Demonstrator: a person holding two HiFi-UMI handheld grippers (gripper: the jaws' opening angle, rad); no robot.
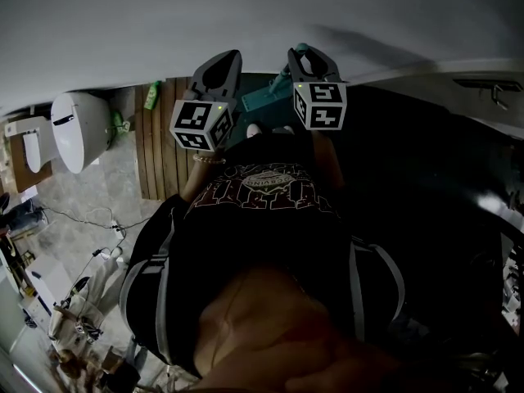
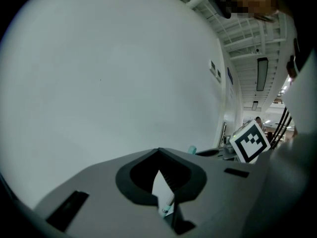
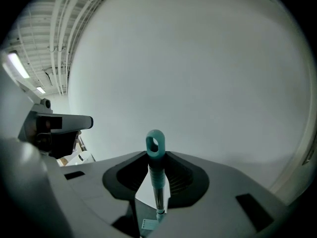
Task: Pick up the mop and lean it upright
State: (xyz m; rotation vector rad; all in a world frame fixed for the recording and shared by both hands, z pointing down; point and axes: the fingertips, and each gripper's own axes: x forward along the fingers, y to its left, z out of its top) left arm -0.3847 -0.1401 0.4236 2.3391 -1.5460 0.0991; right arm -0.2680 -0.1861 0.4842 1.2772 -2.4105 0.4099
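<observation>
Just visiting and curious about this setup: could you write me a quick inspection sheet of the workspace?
Surface: wooden slat floor beside grey tiles.
Job's things: mop handle between the right tongs, loop end toward the white wall; teal mop part lower down.
Clutter: green bottle by the wall.
Grippers: right tongs shut on mop handle; left tongs nearly together, grip unclear.
Cables: cables across the grey tiles.
Surroundings: white toilet, person's black shirt.

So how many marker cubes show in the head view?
2: left cube on the left gripper, right cube on the right gripper, side by side; none appears hidden.
</observation>
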